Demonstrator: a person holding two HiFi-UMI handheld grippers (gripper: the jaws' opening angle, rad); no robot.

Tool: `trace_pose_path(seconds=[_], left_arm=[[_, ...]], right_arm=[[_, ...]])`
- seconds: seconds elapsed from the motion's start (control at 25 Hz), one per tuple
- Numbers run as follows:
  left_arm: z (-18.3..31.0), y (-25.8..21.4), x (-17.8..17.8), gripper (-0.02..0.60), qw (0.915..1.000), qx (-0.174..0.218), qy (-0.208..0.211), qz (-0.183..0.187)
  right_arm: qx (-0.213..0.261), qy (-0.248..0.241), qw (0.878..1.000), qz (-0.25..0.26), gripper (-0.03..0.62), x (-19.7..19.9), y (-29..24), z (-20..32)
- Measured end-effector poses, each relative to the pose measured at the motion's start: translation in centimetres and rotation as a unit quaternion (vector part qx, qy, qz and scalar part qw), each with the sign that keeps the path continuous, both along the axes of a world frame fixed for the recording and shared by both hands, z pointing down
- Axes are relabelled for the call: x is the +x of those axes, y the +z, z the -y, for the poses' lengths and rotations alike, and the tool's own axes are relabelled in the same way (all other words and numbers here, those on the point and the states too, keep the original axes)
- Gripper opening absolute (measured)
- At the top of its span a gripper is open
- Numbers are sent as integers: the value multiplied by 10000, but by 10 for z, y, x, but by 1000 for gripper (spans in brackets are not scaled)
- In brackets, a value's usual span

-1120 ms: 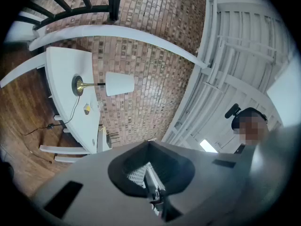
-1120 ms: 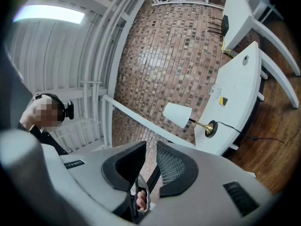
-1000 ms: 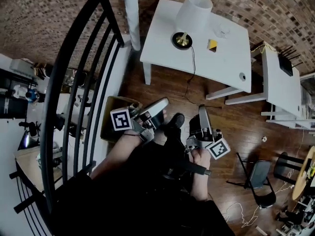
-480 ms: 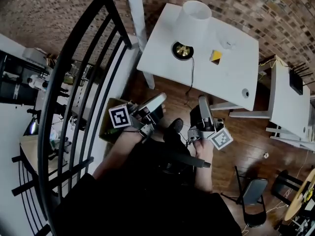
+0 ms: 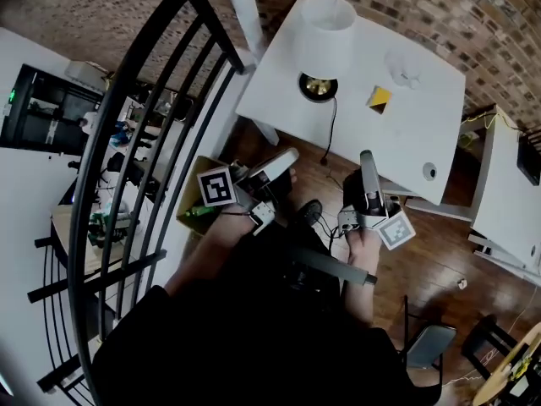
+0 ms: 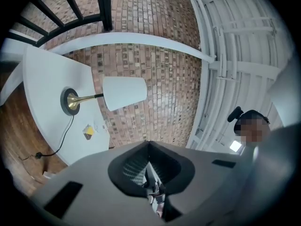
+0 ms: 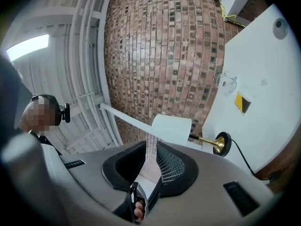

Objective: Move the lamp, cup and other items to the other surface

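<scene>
Both grippers have closed on the white table (image 5: 423, 134) since a second ago, and its near edge has slid lower in the head view. The right gripper (image 5: 367, 161) now overlaps that edge in the picture. The left gripper (image 5: 287, 157) sits just below it, mid-frame.

Only the head view takes in the black metal railing (image 5: 144, 142) curving down the left, the dark wood floor and a second white table (image 5: 507, 201) at the right edge. Only the gripper views show a person wearing a headset (image 7: 51, 109) against white beams.

In its own view the left gripper's grey jaws meet at the tips with nothing held. In the right gripper view the ribbed pads (image 7: 171, 166) stand a narrow slit apart and empty.

The lamp (image 5: 325, 32) stands at the table's upper left, well beyond both grippers. It has a smooth white tapered shade, a brass stem and a round dark base, and its black cord (image 5: 330, 134) trails over the edge. Right of it lie a small yellow-and-black item (image 5: 379, 100) and a clear cup (image 5: 404, 68) near the rough brick wall (image 5: 473, 15).
</scene>
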State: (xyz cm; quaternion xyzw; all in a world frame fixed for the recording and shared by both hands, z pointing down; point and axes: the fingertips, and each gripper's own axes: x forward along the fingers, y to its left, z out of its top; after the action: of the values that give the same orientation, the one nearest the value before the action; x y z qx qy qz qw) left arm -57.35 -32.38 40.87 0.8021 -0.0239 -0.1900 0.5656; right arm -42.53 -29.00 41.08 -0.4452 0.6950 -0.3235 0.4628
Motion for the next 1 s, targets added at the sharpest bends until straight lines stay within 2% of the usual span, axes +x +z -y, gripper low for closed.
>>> trace_pose_path(seconds=[0.28,0.44,0.72,0.92,1.0], left_arm=[[9,-4,20,0,9998,-11,-150,88],[24,-4,24,0,9999,-35,-163,27],[83,10,11,0,9994,-271,-21,-226],[135,-3,-8,0,9990,-211,51,-400],[153,-6,-17,0,9986,-202,111,-472]], right_arm=[[-124,-32,9998,132,71,31,9,7],[-239,-1,9997,99,71,35,13,19],[-513,63,9977,-427,71,15,23,71],[-771,214,9939,-765,81,2,29,112],[-832,309,9917,-927,115,-3,28,129]])
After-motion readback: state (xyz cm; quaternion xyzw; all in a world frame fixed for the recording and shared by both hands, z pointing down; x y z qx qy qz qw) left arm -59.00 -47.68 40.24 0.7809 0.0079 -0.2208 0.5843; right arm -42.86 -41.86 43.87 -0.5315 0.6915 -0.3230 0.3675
